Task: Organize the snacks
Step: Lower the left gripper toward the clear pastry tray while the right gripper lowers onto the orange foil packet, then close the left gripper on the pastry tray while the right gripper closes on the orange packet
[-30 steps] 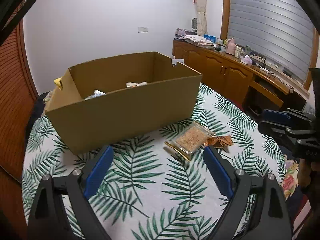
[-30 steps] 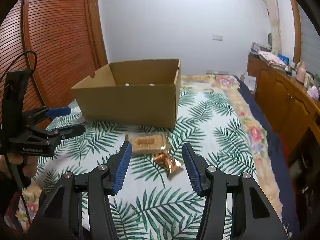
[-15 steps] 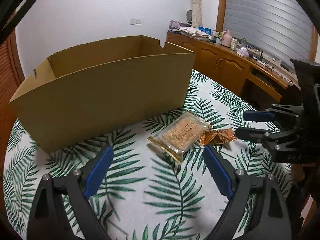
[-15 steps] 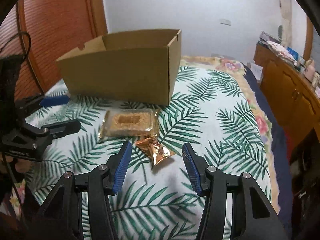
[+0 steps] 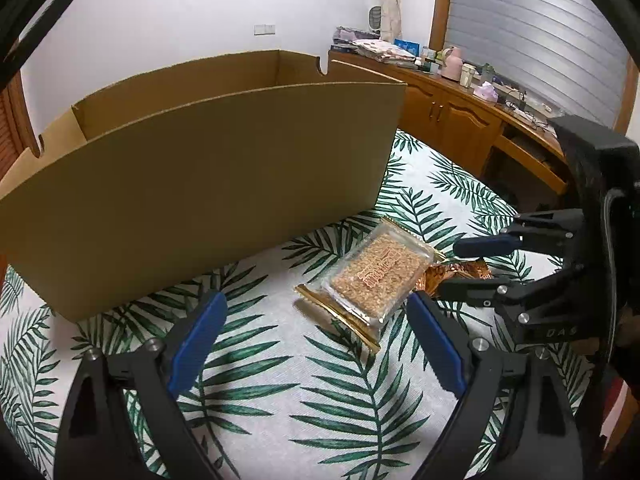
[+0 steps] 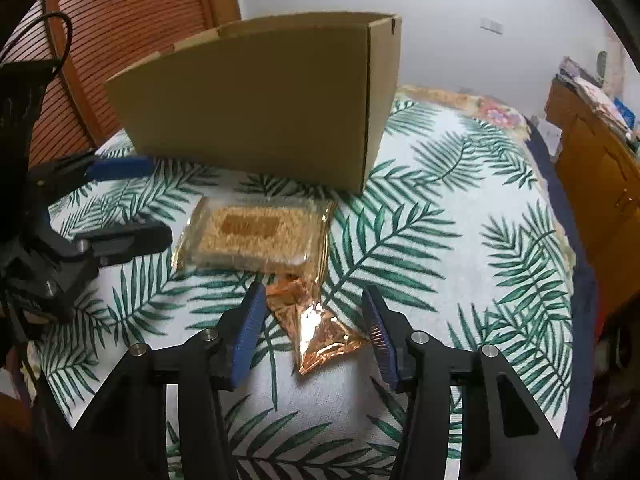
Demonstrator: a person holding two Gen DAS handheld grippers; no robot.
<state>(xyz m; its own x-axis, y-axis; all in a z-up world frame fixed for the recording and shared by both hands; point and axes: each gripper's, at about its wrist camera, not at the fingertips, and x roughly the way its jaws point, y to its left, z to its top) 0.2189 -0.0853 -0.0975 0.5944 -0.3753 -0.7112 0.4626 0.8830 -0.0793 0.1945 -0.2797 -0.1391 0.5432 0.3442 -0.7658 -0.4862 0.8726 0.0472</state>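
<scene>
— Cardboard, brown and open-topped: that box (image 5: 208,184) stands on the palm-leaf printed bedcover (image 5: 280,392), right?

— Yes. Just beside its front wall lies the clear packet of golden crumbly snack (image 5: 376,276), and the small crinkled copper foil packet (image 6: 320,328) touches its near edge.

— And the grippers?

— The left gripper (image 5: 316,340) hangs near the clear packet, jaws wide apart, empty. The right gripper (image 6: 314,328) straddles the foil packet; its jaws have just been closing, not pressing it yet.

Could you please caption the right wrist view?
Right gripper straddles a copper foil packet, jaws closing, beside a cracker pack.
</scene>
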